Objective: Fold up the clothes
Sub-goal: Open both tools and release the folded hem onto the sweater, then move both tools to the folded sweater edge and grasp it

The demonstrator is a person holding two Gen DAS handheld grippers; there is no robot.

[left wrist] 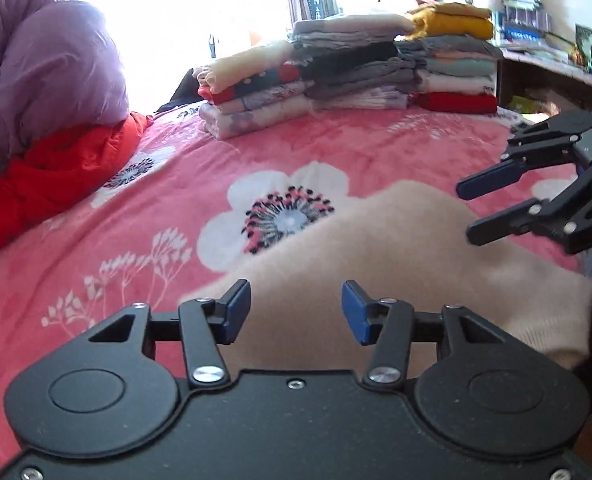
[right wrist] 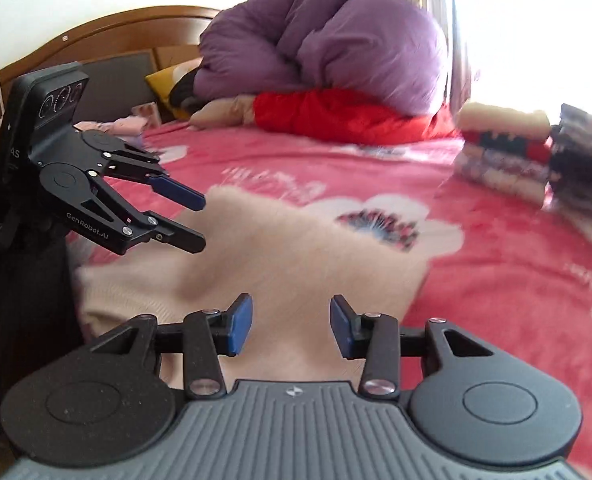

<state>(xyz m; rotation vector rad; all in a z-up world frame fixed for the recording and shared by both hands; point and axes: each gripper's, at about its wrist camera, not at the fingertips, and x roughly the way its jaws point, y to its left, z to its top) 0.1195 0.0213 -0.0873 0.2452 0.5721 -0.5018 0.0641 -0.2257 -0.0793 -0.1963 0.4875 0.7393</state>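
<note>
My left gripper (left wrist: 296,310) sits with its jaws spread wide, the blue pads (left wrist: 238,310) facing each other across an empty gap and nothing pinched between them. My right gripper (right wrist: 291,324) is just as wide apart, blue-lined fingers (right wrist: 240,326) level and gripping nothing. Each shows up in the other's wrist view, angled inward from the side with one finger above the other, so I have the two pointing toward a common spot, near each other but apart.

Beige sweater (left wrist: 395,264) before my blue finger pads (left wrist: 238,312); pink bedspread (left wrist: 136,216) with white flowers; purple duvet (right wrist: 335,48); red quilt (right wrist: 343,116).
</note>
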